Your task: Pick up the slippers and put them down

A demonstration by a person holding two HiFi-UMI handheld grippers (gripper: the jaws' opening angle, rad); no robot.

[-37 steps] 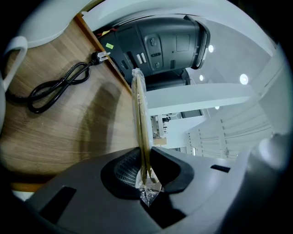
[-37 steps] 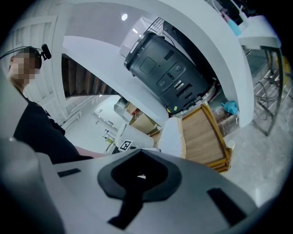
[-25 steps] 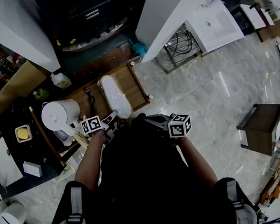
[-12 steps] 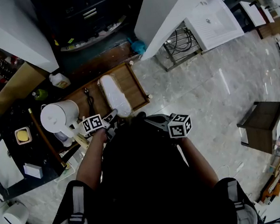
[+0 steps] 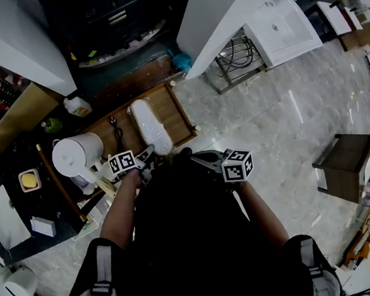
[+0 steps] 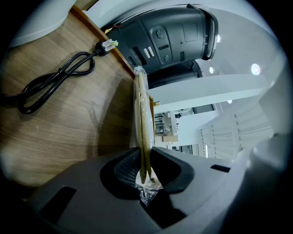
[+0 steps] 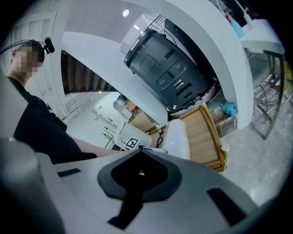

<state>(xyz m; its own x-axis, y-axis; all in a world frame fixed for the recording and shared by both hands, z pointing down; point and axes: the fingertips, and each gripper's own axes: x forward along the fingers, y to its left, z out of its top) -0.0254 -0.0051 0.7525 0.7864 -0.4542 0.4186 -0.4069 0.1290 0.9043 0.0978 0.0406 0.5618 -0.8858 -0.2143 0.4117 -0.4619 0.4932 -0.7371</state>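
"Slippers [image 5: 151,126], where are they?"
"Lying on the wooden tray [image 5: 181,119], beside a black cable [image 6: 64,72]. The left gripper [image 6: 145,170] pinches their near end."
"And the right gripper [image 7: 141,171]?"
"Its jaws are pressed together, with nothing between them."

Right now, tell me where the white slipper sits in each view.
Head view: slipper left of centre, on the wooden tray.
Left gripper view: slipper centre, edge-on, pinched in the left gripper tongs.
Right gripper view: slipper centre, on the wooden tray.
Shared landmark: the wooden tray.
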